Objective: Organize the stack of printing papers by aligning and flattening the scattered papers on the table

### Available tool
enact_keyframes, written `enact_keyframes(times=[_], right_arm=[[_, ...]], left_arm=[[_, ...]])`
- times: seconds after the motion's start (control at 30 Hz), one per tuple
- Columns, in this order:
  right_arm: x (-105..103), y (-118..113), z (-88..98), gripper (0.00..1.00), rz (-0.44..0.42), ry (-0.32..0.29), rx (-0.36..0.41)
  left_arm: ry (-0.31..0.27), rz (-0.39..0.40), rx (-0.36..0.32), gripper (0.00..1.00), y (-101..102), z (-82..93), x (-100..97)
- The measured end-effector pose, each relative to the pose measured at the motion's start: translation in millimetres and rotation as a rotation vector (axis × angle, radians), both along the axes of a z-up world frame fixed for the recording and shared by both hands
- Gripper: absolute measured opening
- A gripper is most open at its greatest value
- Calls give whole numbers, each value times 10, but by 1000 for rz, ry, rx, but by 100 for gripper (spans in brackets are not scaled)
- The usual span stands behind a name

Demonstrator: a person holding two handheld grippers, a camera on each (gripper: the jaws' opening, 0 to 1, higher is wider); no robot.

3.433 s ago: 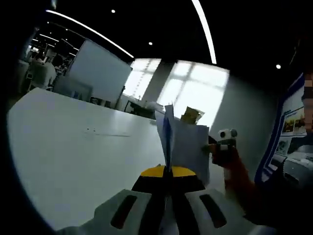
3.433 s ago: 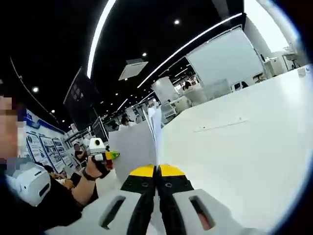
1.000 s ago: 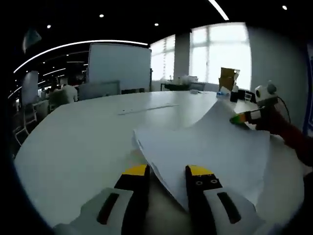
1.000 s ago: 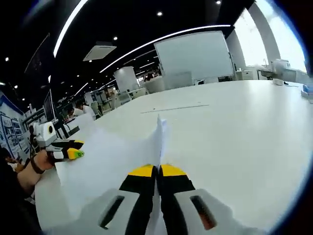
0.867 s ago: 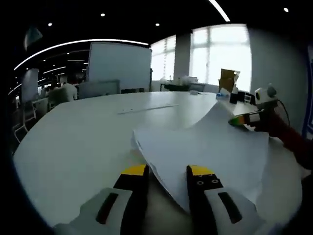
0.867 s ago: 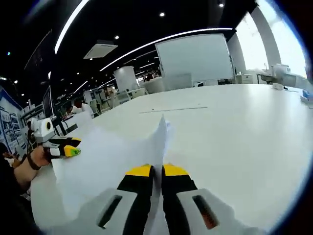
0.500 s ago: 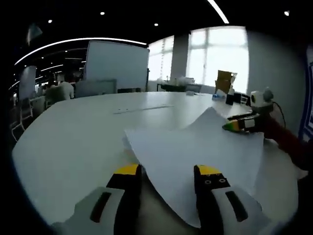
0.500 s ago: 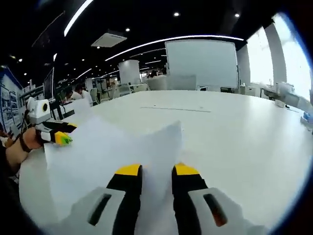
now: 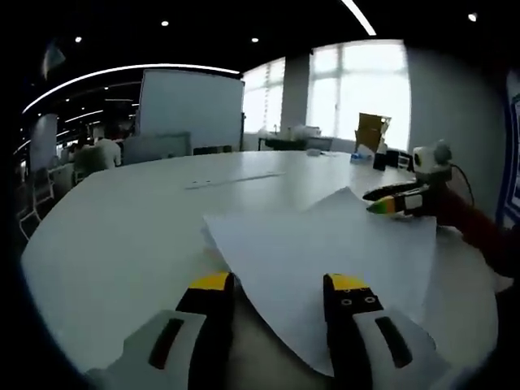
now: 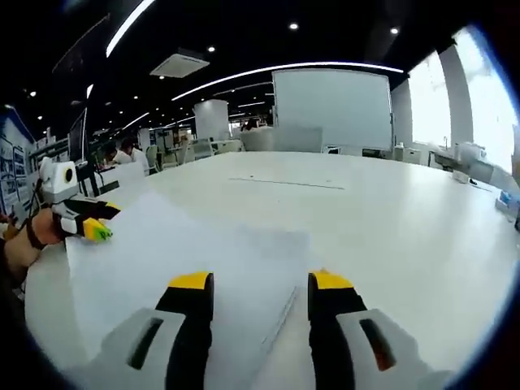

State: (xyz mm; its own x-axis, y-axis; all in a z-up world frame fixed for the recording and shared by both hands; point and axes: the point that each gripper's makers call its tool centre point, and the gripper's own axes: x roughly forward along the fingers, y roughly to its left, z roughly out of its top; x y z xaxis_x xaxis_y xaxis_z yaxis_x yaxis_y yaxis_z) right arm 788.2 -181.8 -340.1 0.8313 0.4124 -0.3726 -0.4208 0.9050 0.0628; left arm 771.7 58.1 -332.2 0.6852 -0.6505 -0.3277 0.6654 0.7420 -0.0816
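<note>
A stack of white printing papers (image 9: pixel 325 248) lies flat on the white table (image 9: pixel 114 227), its sheets slightly fanned at the near edge. My left gripper (image 9: pixel 280 284) is open, its yellow-tipped jaws straddling the near corner of the stack and holding nothing. In the left gripper view the right gripper (image 9: pixel 390 201) shows at the far right edge of the sheets, held by a hand. In the right gripper view my right gripper (image 10: pixel 261 283) stands open over the papers (image 10: pixel 179 248). The left gripper (image 10: pixel 91 221) sits at that stack's far left corner, in a hand.
A thin strip (image 9: pixel 231 179) lies farther out on the table. Behind the table stand a large whiteboard (image 9: pixel 188 106), a cardboard box (image 9: pixel 370 132) by bright windows, and seated people (image 9: pixel 101 150). The table (image 10: pixel 406 227) stretches wide to the right of the papers.
The papers, earlier pinched upright in both shut grippers, have been laid down. The left gripper let go first, then the right opened wide. The raised edge has settled flat.
</note>
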Motion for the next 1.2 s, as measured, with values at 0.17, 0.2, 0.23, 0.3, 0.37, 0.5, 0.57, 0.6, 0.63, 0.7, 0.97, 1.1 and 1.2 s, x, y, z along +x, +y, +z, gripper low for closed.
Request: enact_keyframes(times=[0.17, 0.2, 0.23, 0.3, 0.37, 0.5, 0.57, 0.6, 0.63, 0.7, 0.97, 1.1, 1.2], right_arm=[[0, 14, 13, 49, -4, -13, -2], [0, 16, 14, 50, -4, -13, -2], [-1, 21, 12, 51, -3, -13, -1], [-4, 28, 8, 52, -2, -13, -3], [-5, 32, 7, 53, -2, -15, -7], [-1, 24, 18, 56, -10, -22, -6], [1, 17, 25, 59, -16, -25, -1], [2, 18, 29, 59, -17, -27, 2], [1, 21, 28, 60, -18, -27, 4], [-2, 28, 23, 61, -16, -24, 5], [-8, 42, 20, 69, -19, -26, 0], [-5, 36, 23, 76, -27, -31, -2], [-5, 41, 23, 81, -29, -34, -1]], left_arm=[[-3, 4, 11, 49, 10, -11, 9], [-4, 7, 13, 50, 16, -14, 15], [-5, 9, 13, 50, 20, -14, 19], [-4, 11, 13, 51, 24, -16, 24], [-5, 16, 15, 53, 33, -18, 32], [-11, 31, 6, 57, 61, -3, 59], [-11, 34, 2, 58, 73, 0, 67], [-10, 36, 0, 59, 78, 1, 71], [-10, 37, -3, 60, 82, 5, 77], [-12, 39, -9, 62, 89, 12, 85], [-26, 24, 5, 71, 84, 12, 97], [-48, 29, 40, 79, 124, 3, 123], [-53, 29, 54, 83, 138, -7, 130]])
